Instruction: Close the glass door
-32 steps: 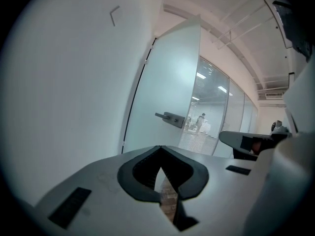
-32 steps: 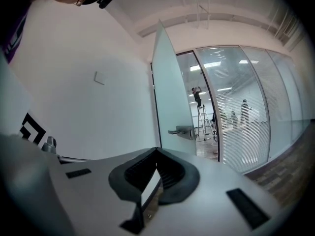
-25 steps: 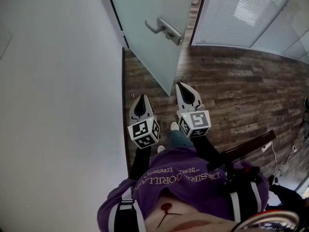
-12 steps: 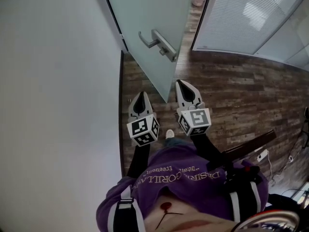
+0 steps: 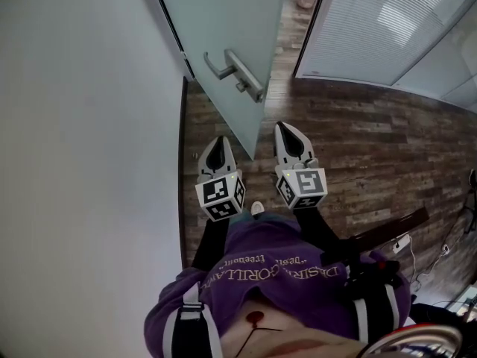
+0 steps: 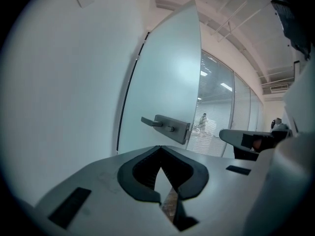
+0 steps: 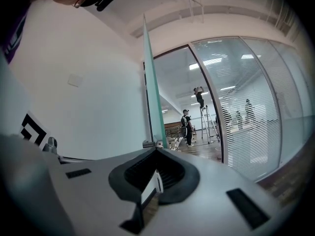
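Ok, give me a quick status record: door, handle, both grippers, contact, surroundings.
door: frosted glass door, open, angled out from the white wall
handle: lever handle on the face toward the person, untouched
left gripper: shut, empty, pointing at the handle side of the door
right gripper: shut, empty, looking along the door's free edge
contact: none, both grippers are short of the door
surroundings: wood floor, glass partition with blinds to the right
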Demonstrator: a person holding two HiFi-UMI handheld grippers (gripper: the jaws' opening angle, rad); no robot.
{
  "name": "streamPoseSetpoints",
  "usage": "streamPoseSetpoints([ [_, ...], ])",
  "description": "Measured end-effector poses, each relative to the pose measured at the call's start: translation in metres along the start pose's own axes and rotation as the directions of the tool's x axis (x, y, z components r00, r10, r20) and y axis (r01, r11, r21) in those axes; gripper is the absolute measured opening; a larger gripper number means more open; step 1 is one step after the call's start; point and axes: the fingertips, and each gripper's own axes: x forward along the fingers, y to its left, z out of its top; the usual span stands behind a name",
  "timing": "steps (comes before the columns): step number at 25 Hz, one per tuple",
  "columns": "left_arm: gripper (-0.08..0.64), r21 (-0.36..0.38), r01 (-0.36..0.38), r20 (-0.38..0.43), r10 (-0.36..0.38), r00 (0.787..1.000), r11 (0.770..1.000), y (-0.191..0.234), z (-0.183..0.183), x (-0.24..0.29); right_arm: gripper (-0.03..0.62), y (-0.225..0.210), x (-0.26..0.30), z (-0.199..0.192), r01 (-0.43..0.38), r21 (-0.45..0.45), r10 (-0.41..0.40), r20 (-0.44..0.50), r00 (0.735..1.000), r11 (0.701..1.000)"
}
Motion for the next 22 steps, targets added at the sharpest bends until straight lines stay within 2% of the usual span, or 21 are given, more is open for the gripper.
streamPoseSetpoints([
  [7, 0.002, 0.001, 0.022, -0.009, -0.022, 1.0, 1.0, 0.002, 0.007, 0.016, -0.004, -0.001, 0.011, 0.004, 0.011, 0.011, -0.011, 0.002, 1.0, 1.0],
  [15, 0.002, 0.059, 0.062, 0.012, -0.063, 0.998, 0.996, 0.009, 0.04, 0.044, -0.003, 0.002, 0.028, 0.028, 0.049, -0.001, -0.049, 0.044, 0.998, 0.999],
  [22, 0.002, 0.079, 0.096, -0.006, -0.096, 0.995, 0.992, 0.019, 0.042, 0.062, -0.003, -0.003, 0.038, 0.025, 0.104, 0.013, -0.105, 0.047, 0.993, 0.994],
])
